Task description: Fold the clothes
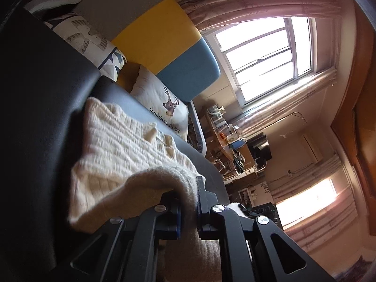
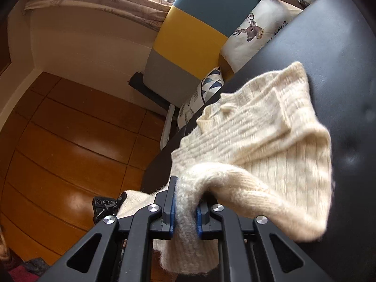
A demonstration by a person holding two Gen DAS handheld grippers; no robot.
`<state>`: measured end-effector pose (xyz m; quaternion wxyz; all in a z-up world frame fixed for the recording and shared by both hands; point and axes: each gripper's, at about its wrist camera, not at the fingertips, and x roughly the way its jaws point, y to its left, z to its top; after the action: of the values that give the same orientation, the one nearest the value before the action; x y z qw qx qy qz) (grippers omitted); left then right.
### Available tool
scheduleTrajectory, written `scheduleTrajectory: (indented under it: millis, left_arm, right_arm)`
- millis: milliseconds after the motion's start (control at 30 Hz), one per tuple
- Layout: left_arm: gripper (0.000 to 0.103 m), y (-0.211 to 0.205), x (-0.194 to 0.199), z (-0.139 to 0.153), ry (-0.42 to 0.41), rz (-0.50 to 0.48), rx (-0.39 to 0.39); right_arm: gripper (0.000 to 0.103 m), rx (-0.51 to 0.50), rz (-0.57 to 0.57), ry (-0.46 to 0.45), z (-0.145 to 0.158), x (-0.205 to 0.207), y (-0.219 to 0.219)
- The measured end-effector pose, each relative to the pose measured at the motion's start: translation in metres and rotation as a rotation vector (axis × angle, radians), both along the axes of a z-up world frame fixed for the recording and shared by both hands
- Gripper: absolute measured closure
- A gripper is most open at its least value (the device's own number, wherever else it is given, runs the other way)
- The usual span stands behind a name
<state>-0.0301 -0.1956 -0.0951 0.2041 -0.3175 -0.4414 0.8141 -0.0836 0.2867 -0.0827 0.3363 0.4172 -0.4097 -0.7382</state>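
A cream knitted sweater [image 1: 122,150] lies partly on a black table top [image 1: 47,94], its near edge lifted off the surface. My left gripper [image 1: 188,202] is shut on the sweater's thick hem, which bunches between the blue pads. In the right wrist view the same sweater [image 2: 270,141] drapes over the black table [image 2: 329,47]. My right gripper [image 2: 185,209] is shut on another part of the hem. The left gripper's body [image 2: 103,206] shows just to the left of the right gripper, holding the same edge.
Behind the table stands a sofa with grey, yellow and blue back panels [image 1: 150,30]. A deer-print cushion [image 1: 164,103] and a patterned cushion [image 1: 94,40] lie on it. A cluttered desk [image 1: 230,141] stands under the window. The wood floor [image 2: 70,141] lies beside the table.
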Motion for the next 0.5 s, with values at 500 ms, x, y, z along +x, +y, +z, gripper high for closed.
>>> scheduleTrajectory:
  millis: [500]
  left_arm:
    - [0.092,-0.031,-0.127,-0.118,-0.333,0.105,0.110]
  right_arm:
    - [0.089,-0.038,-0.065,-0.274,-0.100,-0.110,-0.001]
